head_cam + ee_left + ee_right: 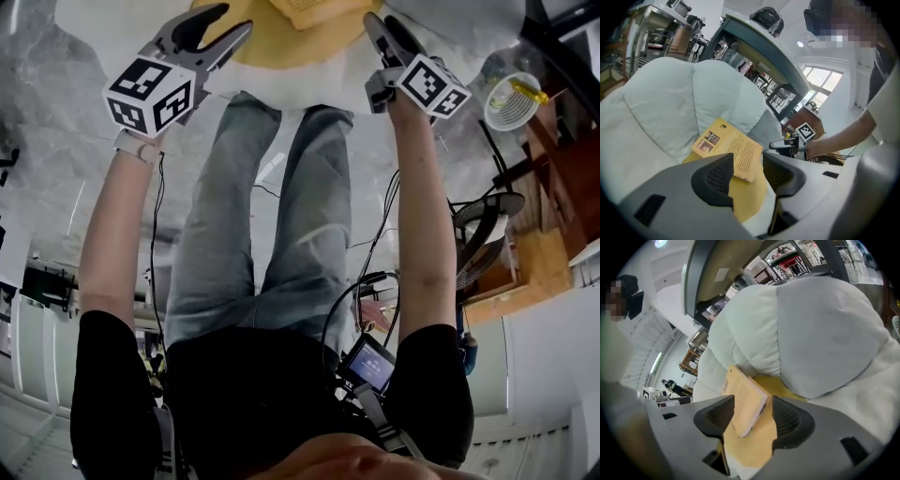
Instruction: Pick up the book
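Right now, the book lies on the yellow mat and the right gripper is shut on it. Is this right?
Not quite. The book does lie on the yellow mat, but the right gripper is open: the right gripper view shows its jaws apart, with the book's corner seen between them.

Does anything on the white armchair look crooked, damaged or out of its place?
The book lies at a slant on the yellow pad, on the seat of the white armchair, an odd resting place for it. I see no damage or spill.
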`<state>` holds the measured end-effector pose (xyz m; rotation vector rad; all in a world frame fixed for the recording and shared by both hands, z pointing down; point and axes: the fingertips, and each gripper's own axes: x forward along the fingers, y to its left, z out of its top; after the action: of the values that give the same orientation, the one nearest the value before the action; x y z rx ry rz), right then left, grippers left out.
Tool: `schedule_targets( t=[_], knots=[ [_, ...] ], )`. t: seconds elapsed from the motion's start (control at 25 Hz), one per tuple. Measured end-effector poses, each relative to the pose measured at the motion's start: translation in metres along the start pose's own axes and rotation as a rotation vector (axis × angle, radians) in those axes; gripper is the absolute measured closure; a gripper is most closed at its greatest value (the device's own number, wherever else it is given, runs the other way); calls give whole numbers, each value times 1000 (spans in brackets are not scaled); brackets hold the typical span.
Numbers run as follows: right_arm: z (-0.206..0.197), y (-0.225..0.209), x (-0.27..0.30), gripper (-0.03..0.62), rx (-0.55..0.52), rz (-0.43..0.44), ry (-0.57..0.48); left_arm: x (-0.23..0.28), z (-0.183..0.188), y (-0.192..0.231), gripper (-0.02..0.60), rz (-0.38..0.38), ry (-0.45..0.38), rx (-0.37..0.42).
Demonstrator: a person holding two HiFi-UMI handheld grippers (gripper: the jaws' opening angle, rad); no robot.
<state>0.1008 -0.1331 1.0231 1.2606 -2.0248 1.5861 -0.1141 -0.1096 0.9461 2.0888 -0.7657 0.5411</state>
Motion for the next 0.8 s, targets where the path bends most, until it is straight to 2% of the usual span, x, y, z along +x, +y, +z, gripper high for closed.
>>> schedule_targets(
  t=[0.32,0.8],
  knots=[
    [-9,-19,33,318,52,27,21,-6,-15,8,396,29,-12,-16],
    [-9,-18,68,313,139,172,-10,-4,-25,2,396,29,-13,-29]
  ],
)
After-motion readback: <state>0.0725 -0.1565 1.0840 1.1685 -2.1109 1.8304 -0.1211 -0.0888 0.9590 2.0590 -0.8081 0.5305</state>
